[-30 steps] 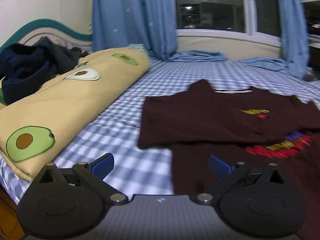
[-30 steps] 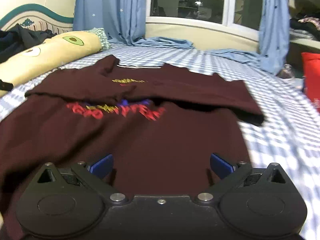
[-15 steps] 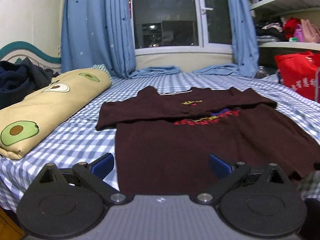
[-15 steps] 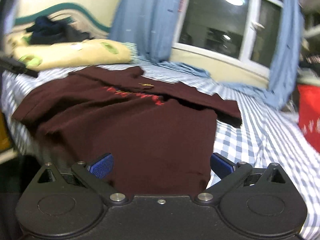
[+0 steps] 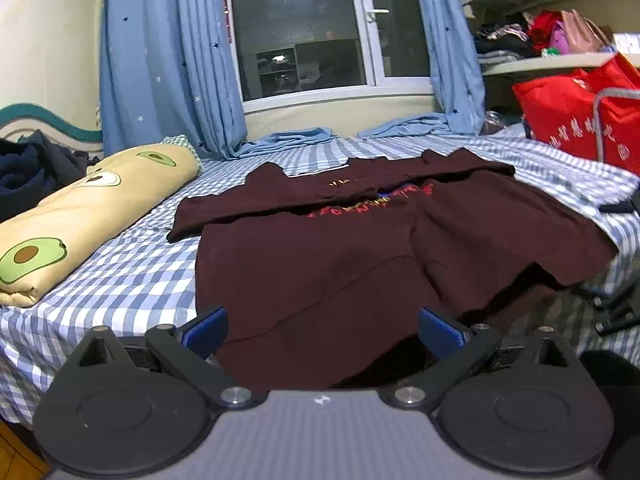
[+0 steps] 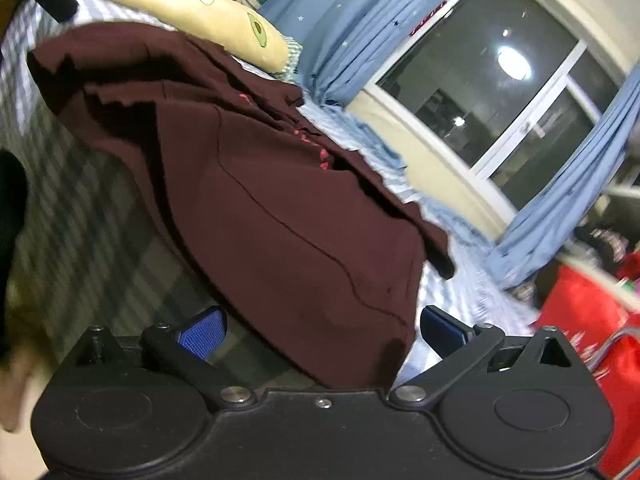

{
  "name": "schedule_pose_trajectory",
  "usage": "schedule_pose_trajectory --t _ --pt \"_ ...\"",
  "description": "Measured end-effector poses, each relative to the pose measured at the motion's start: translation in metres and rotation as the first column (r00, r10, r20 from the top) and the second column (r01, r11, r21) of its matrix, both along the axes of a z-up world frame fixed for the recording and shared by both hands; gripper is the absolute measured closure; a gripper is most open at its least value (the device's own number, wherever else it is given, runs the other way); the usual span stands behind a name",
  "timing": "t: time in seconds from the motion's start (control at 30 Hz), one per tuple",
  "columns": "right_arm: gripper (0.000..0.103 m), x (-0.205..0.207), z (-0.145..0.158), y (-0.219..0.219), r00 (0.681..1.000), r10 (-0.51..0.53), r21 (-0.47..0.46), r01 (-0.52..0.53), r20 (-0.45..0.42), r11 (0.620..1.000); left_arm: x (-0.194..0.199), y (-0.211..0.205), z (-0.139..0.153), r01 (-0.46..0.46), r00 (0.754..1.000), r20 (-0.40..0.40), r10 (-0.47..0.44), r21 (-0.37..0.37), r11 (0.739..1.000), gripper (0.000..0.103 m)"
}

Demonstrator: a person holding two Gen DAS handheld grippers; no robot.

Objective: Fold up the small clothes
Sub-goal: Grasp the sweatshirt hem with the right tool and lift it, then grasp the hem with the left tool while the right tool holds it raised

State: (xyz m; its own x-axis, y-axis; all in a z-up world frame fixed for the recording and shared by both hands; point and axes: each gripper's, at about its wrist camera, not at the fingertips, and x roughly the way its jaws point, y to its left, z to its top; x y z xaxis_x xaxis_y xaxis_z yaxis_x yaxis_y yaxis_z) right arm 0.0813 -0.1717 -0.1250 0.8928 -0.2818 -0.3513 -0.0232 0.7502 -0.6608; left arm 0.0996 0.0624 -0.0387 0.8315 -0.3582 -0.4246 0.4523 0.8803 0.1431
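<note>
Since half a second ago the right gripper [image 6: 322,326] has rolled sharply, so its view now tilts and the window [image 6: 500,96] slants across the upper right; the left gripper [image 5: 322,324] has held almost the same outlook, drawn back slightly toward the foot of the bed [image 5: 120,280]. Maroon T-shirt [image 5: 320,256]: lies front up on the blue checked bed sheet, top part with collar and sleeves folded down over the chest so only part of the red and yellow lettering [image 5: 372,202] shows; its lower hem reaches the near edge of the bed and droops over it. Left gripper: fingers [image 5: 206,326] spread wide, empty, hovering just before the hem. Right gripper: fingers [image 6: 202,332] likewise spread wide, nothing between them, at the shirt's right lower corner. Avocado-print bolster [image 5: 80,208]: on the bed to the left of the shirt, apart from it. Dark clothes [image 5: 28,168]: heaped behind the bolster. Blue curtains [image 5: 168,60]: either side of the window. Red bag [image 5: 580,112]: at the right, beside the bed.
</note>
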Motion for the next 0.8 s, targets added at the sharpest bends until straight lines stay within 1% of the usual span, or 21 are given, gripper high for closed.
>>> schedule_pose_trajectory --t 0.07,0.1,0.13,0.17,0.23,0.27,0.33,0.4,0.47,0.5,0.57,0.6,0.63,0.67,0.7,0.73,0.8 --pt "0.002 0.002 -0.003 -0.002 1.000 -0.005 -0.014 0.005 0.013 1.000 -0.007 -0.003 -0.006 0.014 1.000 0.016 -0.014 0.025 1.000 0.001" --pt "0.006 0.001 -0.003 -0.003 1.000 -0.003 -0.006 0.003 0.017 1.000 -0.010 -0.004 -0.009 0.019 1.000 0.020 -0.020 0.037 0.999 0.001" --pt "0.015 0.000 -0.002 -0.004 1.000 -0.001 0.007 0.000 0.019 1.000 -0.013 -0.007 -0.012 0.021 1.000 0.022 -0.022 0.052 0.998 0.001" --pt "0.019 -0.002 0.000 -0.006 1.000 0.000 0.026 -0.001 0.027 1.000 -0.014 -0.008 -0.015 0.022 0.999 0.024 -0.024 0.061 0.998 0.001" --pt "0.031 -0.008 0.006 -0.007 0.998 -0.004 0.063 0.000 0.056 0.998 -0.015 -0.014 -0.022 0.024 0.999 0.025 -0.026 0.084 0.996 0.001" --pt "0.035 -0.010 0.009 -0.009 0.998 -0.004 0.082 -0.002 0.070 0.997 -0.015 -0.018 -0.026 0.023 0.999 0.027 -0.026 0.098 0.995 0.001" --pt "0.055 -0.011 0.015 -0.012 0.996 -0.013 0.101 0.004 0.089 0.995 -0.014 -0.024 -0.034 0.030 0.999 0.035 -0.034 0.124 0.992 0.001" --pt "0.057 -0.013 0.022 -0.015 0.993 -0.031 0.117 0.017 0.115 0.993 -0.012 -0.031 -0.041 0.036 0.999 0.022 -0.040 0.146 0.989 0.001" --pt "0.056 -0.013 0.029 -0.018 0.987 -0.066 0.127 0.047 0.145 0.991 -0.010 -0.036 -0.045 0.038 0.999 -0.005 -0.037 0.133 0.990 0.001" --pt "0.053 -0.012 0.032 -0.020 0.984 -0.079 0.143 0.056 0.159 0.988 -0.010 -0.037 -0.046 0.040 0.999 -0.009 -0.039 0.126 0.991 0.001" --pt "0.054 -0.008 0.038 -0.024 0.981 -0.096 0.180 0.065 0.171 0.981 -0.013 -0.043 -0.049 0.037 0.999 0.029 -0.042 0.149 0.988 0.001" --pt "0.056 -0.006 0.040 -0.025 0.980 -0.097 0.189 0.065 0.171 0.980 -0.014 -0.048 -0.051 0.034 0.998 0.054 -0.044 0.173 0.984 0.001" --pt "0.063 -0.005 0.042 -0.025 0.981 -0.093 0.191 0.059 0.172 0.980 -0.015 -0.053 -0.053 0.025 0.996 0.080 -0.042 0.200 0.979 0.001" --pt "0.068 -0.005 0.044 -0.024 0.981 -0.084 0.192 0.050 0.175 0.980 -0.016 -0.056 -0.054 0.013 0.994 0.104 -0.036 0.218 0.976 0.001" --pt "0.079 -0.005 0.046 -0.023 0.981 -0.075 0.195 0.040 0.179 0.980 -0.017 -0.059 -0.055 0.002 0.992 0.121 -0.031 0.225 0.974 0.001" --pt "0.085 -0.003 0.049 -0.022 0.980 -0.068 0.200 0.030 0.186 0.979 -0.016 -0.062 -0.055 -0.011 0.991 0.135 -0.020 0.229 0.973 0.001" --pt "0.086 -0.002 0.054 -0.018 0.977 -0.061 0.206 0.018 0.205 0.978 -0.014 -0.066 -0.055 -0.030 0.989 0.149 -0.004 0.228 0.973 0.001"
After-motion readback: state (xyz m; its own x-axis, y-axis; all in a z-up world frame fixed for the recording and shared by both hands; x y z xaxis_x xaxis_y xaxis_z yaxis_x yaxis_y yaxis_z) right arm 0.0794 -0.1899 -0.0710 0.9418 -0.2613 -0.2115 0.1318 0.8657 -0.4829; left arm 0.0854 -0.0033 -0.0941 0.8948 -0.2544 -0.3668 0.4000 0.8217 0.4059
